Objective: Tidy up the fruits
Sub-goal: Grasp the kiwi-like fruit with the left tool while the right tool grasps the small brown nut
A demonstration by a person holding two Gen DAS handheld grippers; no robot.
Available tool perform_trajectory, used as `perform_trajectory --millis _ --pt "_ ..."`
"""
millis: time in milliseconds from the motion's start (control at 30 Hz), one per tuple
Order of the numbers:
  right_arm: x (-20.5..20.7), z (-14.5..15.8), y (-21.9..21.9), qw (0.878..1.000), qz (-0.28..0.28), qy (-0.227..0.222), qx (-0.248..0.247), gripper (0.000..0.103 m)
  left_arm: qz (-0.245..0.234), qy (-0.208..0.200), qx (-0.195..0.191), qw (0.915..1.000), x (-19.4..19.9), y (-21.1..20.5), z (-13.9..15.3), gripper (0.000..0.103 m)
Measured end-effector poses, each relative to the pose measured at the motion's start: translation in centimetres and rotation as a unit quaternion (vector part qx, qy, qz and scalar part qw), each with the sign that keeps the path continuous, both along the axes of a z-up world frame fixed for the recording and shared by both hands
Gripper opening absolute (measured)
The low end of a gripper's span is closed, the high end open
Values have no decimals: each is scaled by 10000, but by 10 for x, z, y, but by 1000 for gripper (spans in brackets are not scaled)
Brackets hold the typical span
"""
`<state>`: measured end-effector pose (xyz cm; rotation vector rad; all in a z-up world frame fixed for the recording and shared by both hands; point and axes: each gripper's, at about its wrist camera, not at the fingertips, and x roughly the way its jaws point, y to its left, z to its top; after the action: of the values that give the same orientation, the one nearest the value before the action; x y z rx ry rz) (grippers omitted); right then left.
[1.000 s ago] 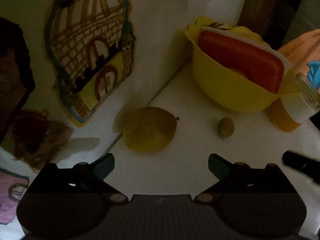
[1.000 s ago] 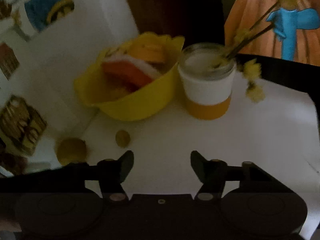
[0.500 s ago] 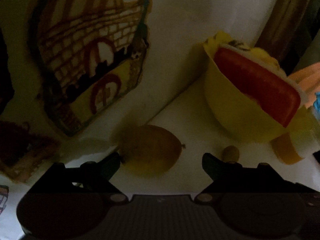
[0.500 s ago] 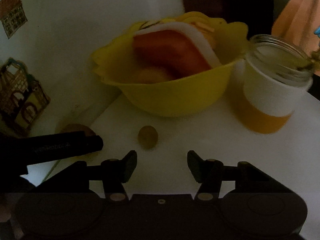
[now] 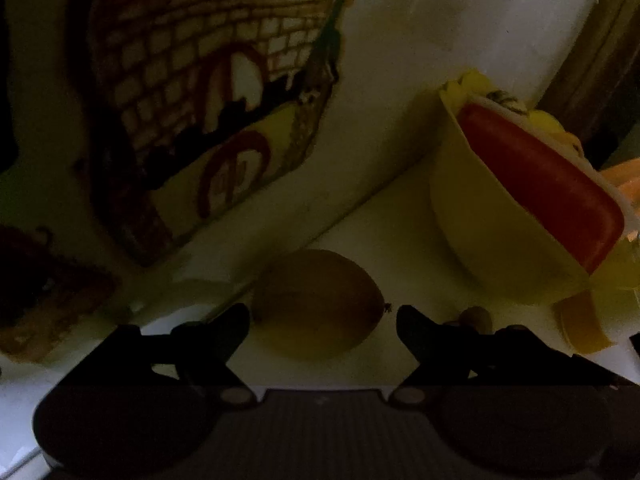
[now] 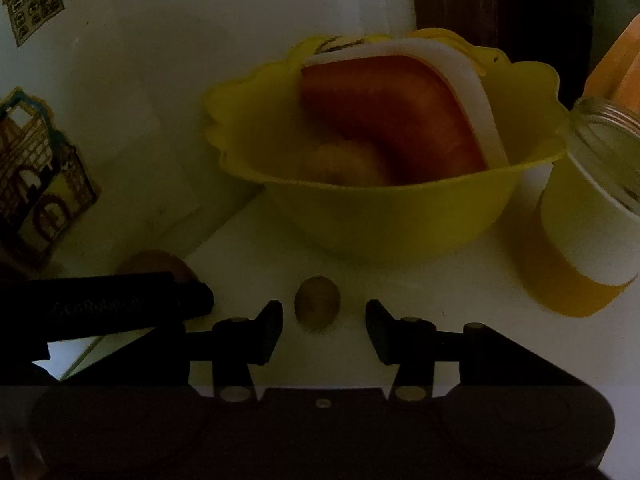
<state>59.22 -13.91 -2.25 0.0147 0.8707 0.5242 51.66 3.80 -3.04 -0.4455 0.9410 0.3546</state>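
A large yellow-brown fruit (image 5: 318,304) lies on the white table by the wall, between the open fingers of my left gripper (image 5: 323,322), untouched as far as I can see. A small olive-brown fruit (image 6: 317,303) lies in front of the yellow bowl (image 6: 384,216), just ahead of my open right gripper (image 6: 324,326). The small fruit (image 5: 474,316) also peeks over the right finger in the left wrist view. The bowl (image 5: 488,236) holds a red watermelon slice (image 6: 392,116) and other yellow fruit. The left gripper's body (image 6: 120,304) hides most of the large fruit (image 6: 156,262) in the right wrist view.
A glass jar (image 6: 588,232) with a white and orange band stands right of the bowl. A white wall with a house drawing (image 5: 208,92) runs along the table's left side. Orange cloth (image 6: 616,68) shows at far right.
Both grippers have advanced: the left one now has the large fruit between its fingers, and the right one has closed in on the small fruit. Both stay open.
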Motion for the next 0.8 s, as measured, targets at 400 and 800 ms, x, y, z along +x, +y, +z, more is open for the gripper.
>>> perform_trajectory --millis 400,800 --pt "-4 -1 3 9997 124 -200 -107 27 61 -17 88 9999 -9 -1 3 73" --pt "-31 4 -11 9993 174 -202 -255 27 228 -41 -5 9997 -4 1 0 81"
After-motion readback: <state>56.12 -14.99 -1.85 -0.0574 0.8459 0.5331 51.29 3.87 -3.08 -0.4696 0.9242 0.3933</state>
